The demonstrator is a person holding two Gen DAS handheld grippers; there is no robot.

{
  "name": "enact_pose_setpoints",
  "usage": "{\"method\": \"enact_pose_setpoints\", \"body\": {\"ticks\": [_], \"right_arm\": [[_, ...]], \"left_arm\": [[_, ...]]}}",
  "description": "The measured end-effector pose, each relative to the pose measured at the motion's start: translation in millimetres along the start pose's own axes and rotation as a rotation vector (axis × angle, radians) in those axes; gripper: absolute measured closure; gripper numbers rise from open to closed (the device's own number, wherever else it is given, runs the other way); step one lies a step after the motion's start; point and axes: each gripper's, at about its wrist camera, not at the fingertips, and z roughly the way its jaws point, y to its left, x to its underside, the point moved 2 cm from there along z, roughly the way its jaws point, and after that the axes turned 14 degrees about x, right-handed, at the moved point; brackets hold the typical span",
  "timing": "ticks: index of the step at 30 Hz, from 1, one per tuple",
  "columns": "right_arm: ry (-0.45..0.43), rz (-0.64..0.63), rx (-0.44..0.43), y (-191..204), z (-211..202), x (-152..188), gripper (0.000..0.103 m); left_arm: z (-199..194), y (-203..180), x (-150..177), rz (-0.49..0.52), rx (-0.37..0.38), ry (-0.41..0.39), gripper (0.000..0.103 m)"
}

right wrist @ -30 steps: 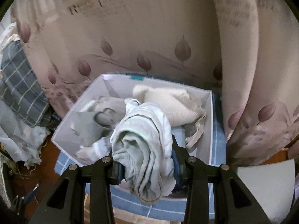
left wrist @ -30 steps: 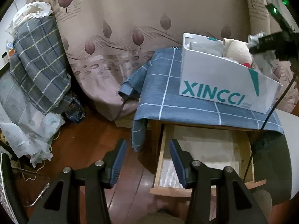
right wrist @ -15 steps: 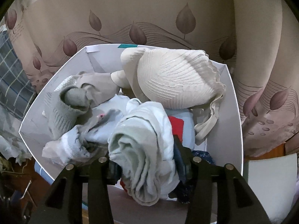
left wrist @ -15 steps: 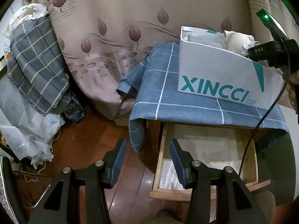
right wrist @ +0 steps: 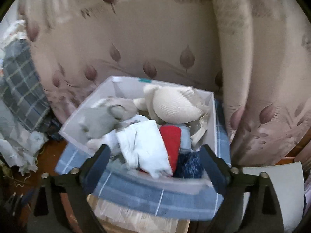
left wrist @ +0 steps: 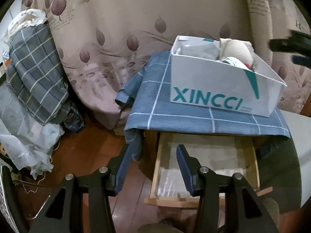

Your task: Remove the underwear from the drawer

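A: Left wrist view, entry. The left gripper [left wrist: 152, 167] is recorded with its blue-padded fingers spread wide and nothing held between them. It is positioned over the near left corner of the open wooden drawer [left wrist: 204, 167], partly above the reddish wood floor [left wrist: 87, 155].

B: Drawer contents?

A: Only a pale liner is seen inside. Above it, a blue checked cloth [left wrist: 186, 106] is draped over the cabinet top, and a white XINCCI box [left wrist: 219, 89] is set on the cloth. Garments are piled in the box, a cream bra [left wrist: 239, 47] among them. A dark blurred shape at the far right edge is noted, presumably the right gripper [left wrist: 291, 46]. A plaid bundle [left wrist: 33, 73] is noted at far left, against the leaf-print curtain [left wrist: 136, 29].

B: Right wrist view?

A: The right gripper [right wrist: 155, 167] is logged wide open, nothing gripped. The white folded underwear [right wrist: 143, 147] is seen lying in the near part of the XINCCI box [right wrist: 87, 114], between the fingers in the picture but touched by neither. A red garment [right wrist: 172, 139] lies just right of it, a dark blue one [right wrist: 189, 165] nearer, the cream bra [right wrist: 175, 106] farther back. The frame is motion-blurred.
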Motion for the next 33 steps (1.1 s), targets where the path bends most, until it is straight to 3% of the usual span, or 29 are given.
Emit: {"method": "enact_pose_setpoints", "body": {"ticks": [5, 10, 15, 33], "right_arm": [[-0.057, 0.062, 0.057, -4, -43, 67, 0.001], [0.037, 0.055, 0.079, 7, -43, 148, 0.001], [0.144, 0.034, 0.054, 22, -38, 201, 0.001], [0.228, -0.020, 0.019, 46, -29, 226, 0.001]], "left_arm": [[-3, -18, 12, 0.024, 0.019, 0.007, 0.054], [-5, -22, 30, 0.024, 0.023, 0.022, 0.054], [-1, -20, 43, -0.012, 0.032, 0.052, 0.054], [-4, -33, 47, 0.012, 0.035, 0.061, 0.054]]}}
